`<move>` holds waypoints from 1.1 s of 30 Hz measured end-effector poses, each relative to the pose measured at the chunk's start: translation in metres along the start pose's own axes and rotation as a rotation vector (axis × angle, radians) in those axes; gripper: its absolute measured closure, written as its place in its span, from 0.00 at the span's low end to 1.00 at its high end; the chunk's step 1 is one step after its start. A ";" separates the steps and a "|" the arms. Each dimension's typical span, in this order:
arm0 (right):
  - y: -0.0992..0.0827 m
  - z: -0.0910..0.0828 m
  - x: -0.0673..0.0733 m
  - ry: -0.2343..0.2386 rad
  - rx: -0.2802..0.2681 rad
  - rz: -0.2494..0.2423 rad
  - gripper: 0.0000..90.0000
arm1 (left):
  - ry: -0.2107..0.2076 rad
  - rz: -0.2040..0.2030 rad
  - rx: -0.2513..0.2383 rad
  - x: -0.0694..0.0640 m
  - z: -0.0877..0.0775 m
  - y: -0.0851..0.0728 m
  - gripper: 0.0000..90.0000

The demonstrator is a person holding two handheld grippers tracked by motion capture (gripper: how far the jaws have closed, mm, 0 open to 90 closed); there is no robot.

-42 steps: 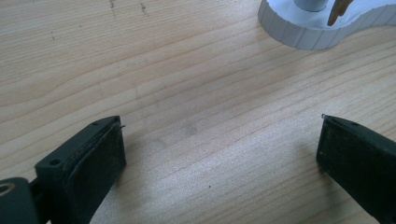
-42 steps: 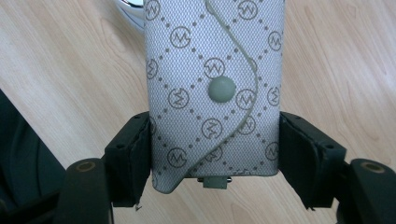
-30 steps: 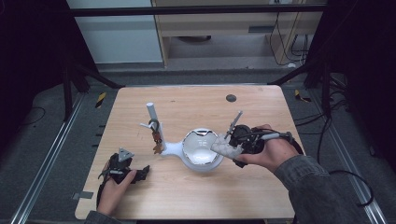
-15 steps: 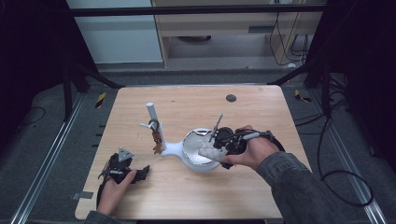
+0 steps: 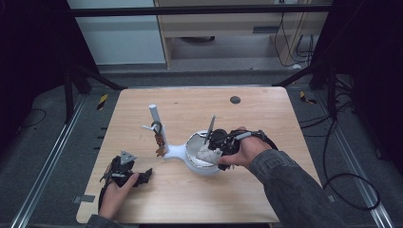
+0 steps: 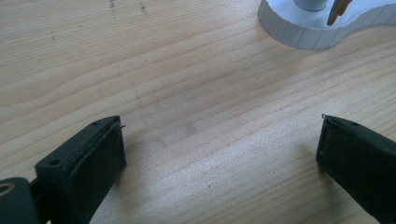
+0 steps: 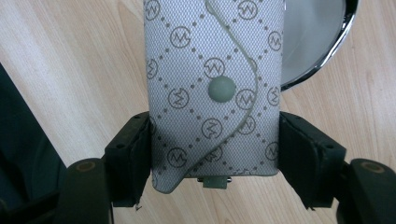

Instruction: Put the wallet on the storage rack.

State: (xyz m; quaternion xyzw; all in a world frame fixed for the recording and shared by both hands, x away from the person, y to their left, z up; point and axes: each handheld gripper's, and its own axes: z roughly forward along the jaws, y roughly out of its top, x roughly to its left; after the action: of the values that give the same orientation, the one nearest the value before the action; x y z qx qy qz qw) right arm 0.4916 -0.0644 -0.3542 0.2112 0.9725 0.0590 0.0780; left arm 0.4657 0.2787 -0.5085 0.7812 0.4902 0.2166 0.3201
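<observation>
A: Nearest first. Left gripper (image 5: 124, 172) low at the near-left of the table (image 5: 266, 118), jaws spread wide, nothing between them, bare wood under it in the left gripper view.

B: And the right?

A: Right gripper (image 7: 215, 154) clamped on a grey patterned pouch (image 7: 215, 84), one jaw on each long edge, near the lower end. Snap button (image 7: 221, 88) on a curved flap faces the camera. In the high view the pouch (image 5: 207, 153) hangs over the near rim of the white dish (image 5: 190, 159).

B: Handling?

A: Looks like soft woven fabric, light, probably flat. Should give under the pads rather than slip, textured surface helps. Not fragile, I'd guess. A small metal bit at the bottom end, can't tell what it is.

B: Best hold?

A: Across the width, as now, mid-body, clear of the flap and snap so it doesn't pop open.

B: Further back?

A: White post (image 5: 155, 115) rising from the dish's base, brownish pieces (image 5: 160, 148) hanging by it. Dark round spot (image 5: 235, 99) near the far edge.
</observation>
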 end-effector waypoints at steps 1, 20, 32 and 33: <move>0.000 0.000 0.000 0.000 0.000 0.000 0.35 | 0.000 0.000 0.000 0.000 0.000 0.000 0.01; 0.020 0.010 -0.008 0.003 0.032 0.004 0.35 | -0.001 0.001 0.001 0.000 0.000 0.000 0.00; 0.025 0.013 -0.011 0.002 0.021 0.010 0.35 | -0.003 -0.001 -0.001 0.000 0.000 0.000 0.00; 0.026 0.013 -0.011 0.001 0.024 0.011 0.35 | -0.003 -0.001 -0.001 0.000 0.000 0.000 0.00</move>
State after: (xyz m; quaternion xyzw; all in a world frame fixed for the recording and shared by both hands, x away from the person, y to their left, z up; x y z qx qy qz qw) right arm 0.5136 -0.0446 -0.3617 0.2174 0.9721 0.0480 0.0745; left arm 0.4660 0.2784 -0.5086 0.7812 0.4898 0.2154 0.3214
